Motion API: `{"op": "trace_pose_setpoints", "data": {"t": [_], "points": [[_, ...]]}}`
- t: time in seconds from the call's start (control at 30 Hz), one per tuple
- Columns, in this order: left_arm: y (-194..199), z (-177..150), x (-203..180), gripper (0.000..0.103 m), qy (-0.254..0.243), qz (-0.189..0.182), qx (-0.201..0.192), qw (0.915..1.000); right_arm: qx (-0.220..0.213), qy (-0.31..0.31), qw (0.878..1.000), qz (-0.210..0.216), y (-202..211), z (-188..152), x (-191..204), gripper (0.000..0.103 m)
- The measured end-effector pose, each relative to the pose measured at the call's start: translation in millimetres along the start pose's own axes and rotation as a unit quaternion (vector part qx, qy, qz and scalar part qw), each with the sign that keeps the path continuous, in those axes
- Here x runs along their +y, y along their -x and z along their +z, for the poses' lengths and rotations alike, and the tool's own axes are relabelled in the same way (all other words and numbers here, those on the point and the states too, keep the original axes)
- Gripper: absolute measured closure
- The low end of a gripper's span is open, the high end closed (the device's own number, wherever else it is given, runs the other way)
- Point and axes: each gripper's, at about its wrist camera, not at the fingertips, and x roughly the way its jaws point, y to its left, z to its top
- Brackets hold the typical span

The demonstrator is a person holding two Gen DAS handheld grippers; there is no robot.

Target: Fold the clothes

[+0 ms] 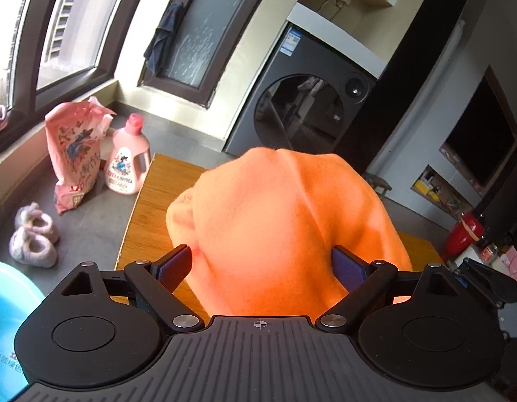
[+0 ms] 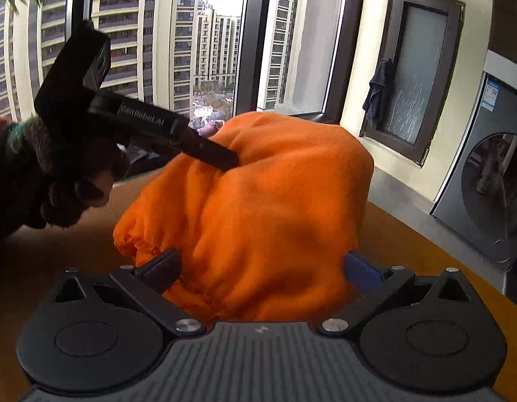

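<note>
- bunching the orange fleece garment (image 1: pixel 285 221) over the wooden table (image 1: pixel 148 207), likely to gather it for a fold.
- left gripper (image 1: pixel 263 264) fingers stand wide, fleece filling the gap.
- right gripper (image 2: pixel 262 264) fingers likewise wide around the fleece; grip uncertain.

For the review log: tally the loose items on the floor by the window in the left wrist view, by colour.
Pink: 2, detergent bottle and bag
Pale fluffy slippers: 2
Blue basin: 1
Total: 5
</note>
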Motion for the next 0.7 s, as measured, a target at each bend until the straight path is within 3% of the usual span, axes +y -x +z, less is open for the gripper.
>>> {"op": "trace_pose_setpoints", "data": {"t": [0.03, 0.13, 0.3, 0.37, 0.43, 0.53, 0.63, 0.7], "points": [[10, 5, -6, 0.011, -0.006, 0.001, -0.022, 0.9997, -0.003, 0.040, 0.999, -0.027, -3, -4, 13, 0.000], [26, 23, -22, 0.007, -0.014, -0.056, -0.052, 0.9970, -0.010, 0.048, 0.998, -0.037, -7, 0, 18, 0.000], [-22, 34, -32, 0.006, -0.019, -0.078, 0.010, 0.9967, -0.009, 0.058, 0.998, -0.035, 0, 7, 19, 0.000], [-42, 26, -10, 0.006, 0.022, -0.068, 0.037, 0.9967, -0.026, 0.063, 0.997, -0.033, 14, 12, 18, 0.000], [-52, 14, 11, 0.006, 0.062, -0.070, 0.048, 0.9944, -0.050, 0.031, 0.998, -0.004, 25, 17, 9, 0.000], [-49, 7, 18, 0.006, 0.069, -0.073, 0.039, 0.9941, -0.083, -0.032, 0.994, 0.062, 37, 26, -7, 0.000], [-48, 6, 17, 0.006, 0.064, -0.063, 0.040, 0.9952, -0.037, -0.079, 0.990, 0.113, 7, 23, -11, 0.000], [-49, 7, 14, 0.006, 0.051, -0.050, 0.043, 0.9965, -0.011, -0.091, 0.991, 0.101, -16, 13, -10, 0.000]]}}
